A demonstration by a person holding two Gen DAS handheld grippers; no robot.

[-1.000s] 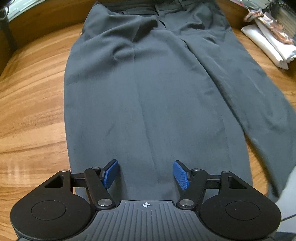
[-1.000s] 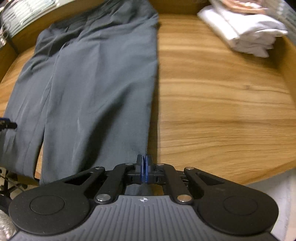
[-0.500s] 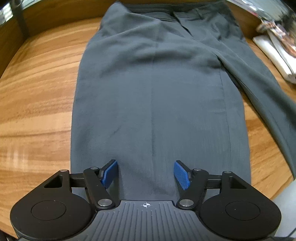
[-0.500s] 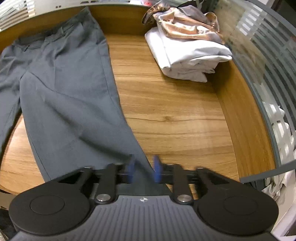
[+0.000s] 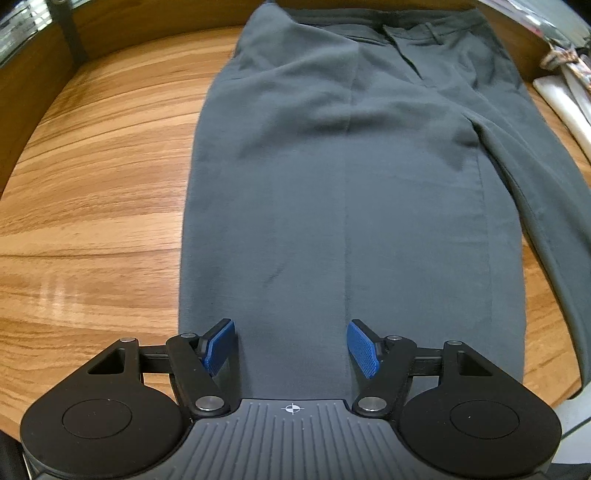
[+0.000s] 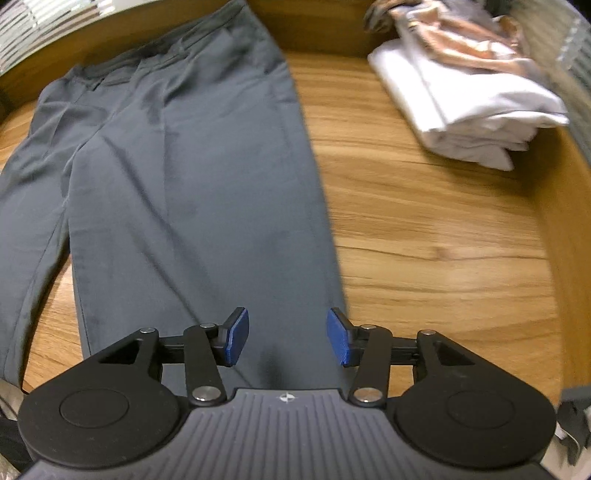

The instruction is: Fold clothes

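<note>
A pair of dark grey trousers (image 5: 351, 206) lies flat on a wooden table (image 5: 96, 206), waistband at the far edge and both legs running toward the near edge. Seen from the left wrist, one leg stretches straight down the middle with a pressed crease along it, while the other leg (image 5: 546, 206) slants off to the right. From the right wrist, that slanting leg fills the centre, with a wedge of bare wood between the two legs near the hems.

The left gripper (image 5: 291, 349) hovers over the hem end of the straight leg, its blue pads (image 5: 220, 346) spread wide apart with nothing between them. The right gripper (image 6: 287, 336) sits over the hem end of the other leg, its jaws likewise parted and empty.

The table has a warm, streaked grain and a raised wooden rim (image 6: 569, 236) curving around its far and right sides. A stack of folded white clothes (image 6: 469, 110) rests in the far right corner, with a crumpled tan and pink cloth (image 6: 454, 26) on top. Window blinds (image 6: 48, 18) show beyond the rim at upper left.
</note>
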